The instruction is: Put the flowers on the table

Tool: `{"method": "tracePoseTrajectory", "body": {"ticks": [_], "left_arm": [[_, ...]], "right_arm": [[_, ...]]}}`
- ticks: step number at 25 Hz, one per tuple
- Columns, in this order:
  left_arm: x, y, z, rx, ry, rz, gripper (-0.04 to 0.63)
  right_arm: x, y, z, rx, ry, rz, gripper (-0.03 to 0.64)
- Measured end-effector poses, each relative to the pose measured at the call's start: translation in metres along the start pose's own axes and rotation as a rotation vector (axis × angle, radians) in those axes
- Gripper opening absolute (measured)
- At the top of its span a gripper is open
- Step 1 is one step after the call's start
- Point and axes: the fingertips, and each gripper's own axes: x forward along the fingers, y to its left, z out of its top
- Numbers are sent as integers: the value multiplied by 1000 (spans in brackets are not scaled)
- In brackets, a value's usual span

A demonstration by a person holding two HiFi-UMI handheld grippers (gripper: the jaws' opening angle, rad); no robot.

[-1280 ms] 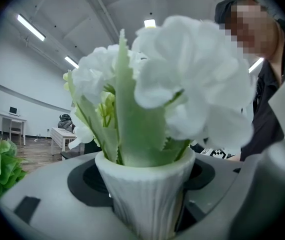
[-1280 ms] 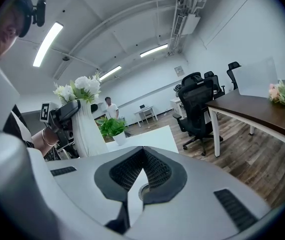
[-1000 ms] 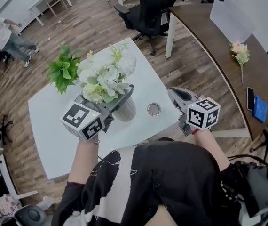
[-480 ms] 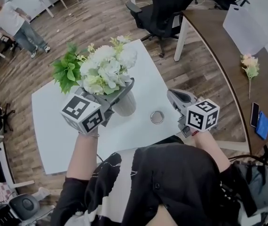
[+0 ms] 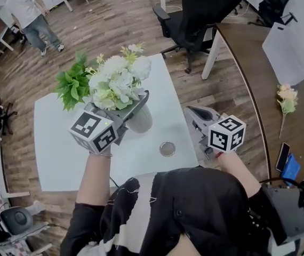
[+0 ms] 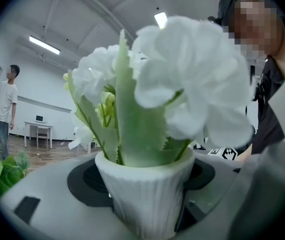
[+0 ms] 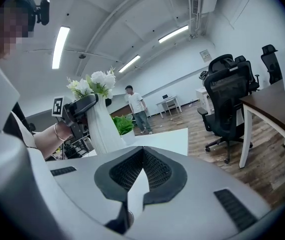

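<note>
Carrying a white ribbed pot (image 5: 140,120) of white flowers (image 5: 119,81) above the white table (image 5: 50,143), the left gripper (image 5: 133,110) clamps the pot just under its rim, one jaw on either side; its own view shows the pot (image 6: 142,199) filling the gap between the jaws, the blooms (image 6: 192,79) towering over it.

Over the last second the hold has not changed, but the pot has drifted away from the small metal ring (image 5: 167,149); the ring lay level with it before and now lies nearer the person. That reads as the pot being carried further in over the tabletop, so the set-down looks close but not yet done; whether the base already touches the surface cannot be told.

The right gripper (image 5: 194,115) hangs at the table's right edge, well apart from the pot; its jaws (image 7: 141,156) are drawn together with nothing between them.

A leafy green plant (image 5: 73,84) stands on the table just beside the flowers, its leaves the nearest thing to brush on the way down; the ring is the only other item on the top. Beyond, a black office chair (image 5: 192,15), a brown desk (image 5: 248,68) bearing a loose pink flower (image 5: 286,97), and a standing person (image 5: 29,9) stay clear of the work.
</note>
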Motion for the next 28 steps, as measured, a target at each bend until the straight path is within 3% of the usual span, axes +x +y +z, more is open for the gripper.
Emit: {"method": "tracePoseTrajectory", "body": {"ticks": [13,28], "left_arm": [[70,46,-16,-31,10,204,387],[116,104,-44,24,32,329,387]], "right_arm": [[35,-62,0,48,108,165,15],[97,-103,13,91,98,282,15]]}}
